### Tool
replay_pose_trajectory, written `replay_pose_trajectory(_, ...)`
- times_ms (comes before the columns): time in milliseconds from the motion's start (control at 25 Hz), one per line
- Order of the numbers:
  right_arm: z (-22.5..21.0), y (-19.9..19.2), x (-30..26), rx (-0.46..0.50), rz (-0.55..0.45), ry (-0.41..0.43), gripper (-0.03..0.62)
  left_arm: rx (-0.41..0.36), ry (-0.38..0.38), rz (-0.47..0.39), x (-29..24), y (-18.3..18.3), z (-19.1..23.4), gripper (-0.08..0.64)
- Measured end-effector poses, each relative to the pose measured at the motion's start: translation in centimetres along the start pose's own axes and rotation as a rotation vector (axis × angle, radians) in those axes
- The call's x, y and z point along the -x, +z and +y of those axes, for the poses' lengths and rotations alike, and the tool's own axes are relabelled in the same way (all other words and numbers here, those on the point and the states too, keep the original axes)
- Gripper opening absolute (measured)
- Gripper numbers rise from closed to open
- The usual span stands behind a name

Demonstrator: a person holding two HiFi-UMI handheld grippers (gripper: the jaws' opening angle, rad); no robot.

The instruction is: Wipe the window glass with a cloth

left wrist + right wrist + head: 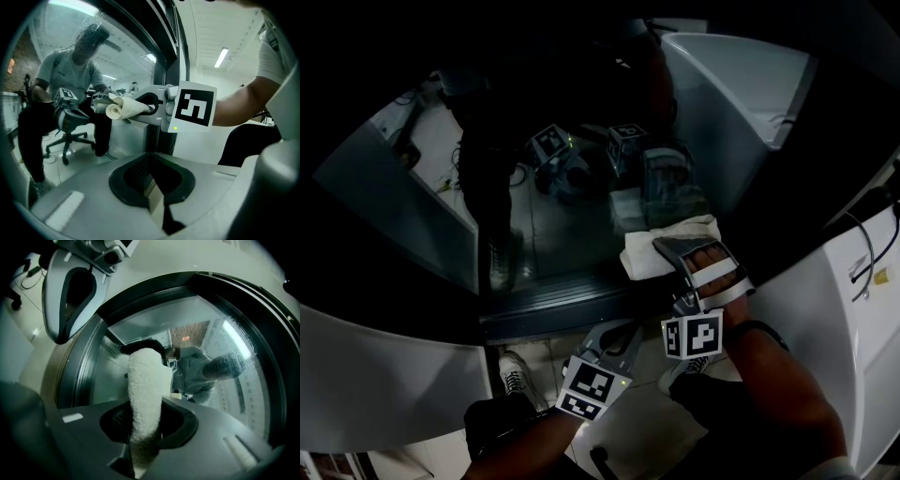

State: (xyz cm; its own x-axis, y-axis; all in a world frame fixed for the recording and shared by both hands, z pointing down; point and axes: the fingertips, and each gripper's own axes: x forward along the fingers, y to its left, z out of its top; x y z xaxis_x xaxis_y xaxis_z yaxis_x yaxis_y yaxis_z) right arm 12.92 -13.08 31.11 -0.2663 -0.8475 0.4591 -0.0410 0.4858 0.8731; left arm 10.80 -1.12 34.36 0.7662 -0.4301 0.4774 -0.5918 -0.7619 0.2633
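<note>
Right gripper view | right gripper (143, 453) jaws clamped on cloth (145, 394) | cloth against window glass (225, 390) | left gripper (152, 186) jaws closed together, empty, near the glass

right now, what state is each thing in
cloth, rolled up, tip against the window glass
right gripper, fingers shut on the cloth
left gripper, fingers shut, nothing between them
window glass, dark and reflective, cloth touching it
</note>
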Motion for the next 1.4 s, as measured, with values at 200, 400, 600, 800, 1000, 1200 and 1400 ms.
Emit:
replay_pose_trajectory(200,0.1,-0.1,0.0,-0.007,0.01,0.004,0.089,-0.005,0.006,-0.007,0.2,0.2,0.2,0.017)
replay_pose_trajectory(400,0.0,0.1,0.7,-0.072,-0.001,0.004,0.089,-0.014,0.02,-0.015,0.6,0.4,0.4,0.017)
replay_pose_trajectory(600,-1.7,1.4,2.8,-0.265,-0.047,-0.005,0.089,-0.016,0.028,-0.022,1.0,0.9,1.1,0.017)
replay_pose_trajectory(800,-1.5,2.6,4.2,-0.66,-0.18,0.002,0.089,-0.042,0.027,-0.066,-1.7,-1.7,1.5,0.017)
replay_pose_trajectory(1000,-1.3,8.0,3.0,-0.874,-0.314,0.061,0.089,-0.036,0.064,-0.078,-0.3,-4.2,3.7,0.017)
replay_pose_trajectory(1200,-3.1,10.1,1.8,-1.002,-0.43,0.048,0.089,-0.024,0.11,-0.064,0.1,-5.1,5.4,0.017)
replay_pose_trajectory(1400,-5.1,10.8,0.0,-1.063,-0.516,0.082,0.089,-0.018,0.141,-0.04,0.1,-4.6,6.1,0.017)
